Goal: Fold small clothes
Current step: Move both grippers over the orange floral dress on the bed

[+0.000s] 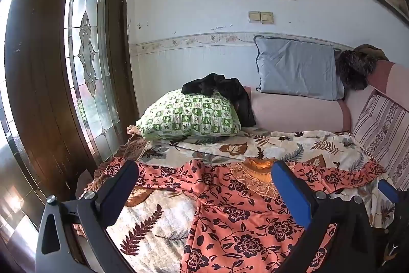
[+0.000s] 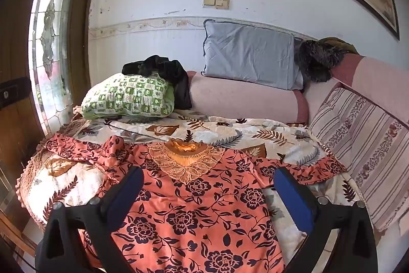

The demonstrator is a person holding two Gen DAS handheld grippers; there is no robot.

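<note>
An orange garment with dark flower print (image 1: 237, 216) lies spread flat on the leaf-patterned bed cover (image 1: 153, 221), its lace collar (image 1: 258, 178) pointing away from me. It also shows in the right wrist view (image 2: 194, 216), with both short sleeves spread out and the collar (image 2: 186, 157) at the far end. My left gripper (image 1: 204, 170) is open and empty above the garment's left half. My right gripper (image 2: 208, 178) is open and empty above the garment's chest. The right gripper's blue finger (image 1: 388, 189) shows at the right edge of the left wrist view.
A green checked pillow (image 2: 130, 99) with a black cloth (image 2: 163, 71) on it lies at the far left. A grey pillow (image 2: 250, 58) leans on the wall above a pink bolster (image 2: 245, 99). A striped cushion (image 2: 363, 134) lines the right side. A wooden door (image 1: 51, 68) stands left.
</note>
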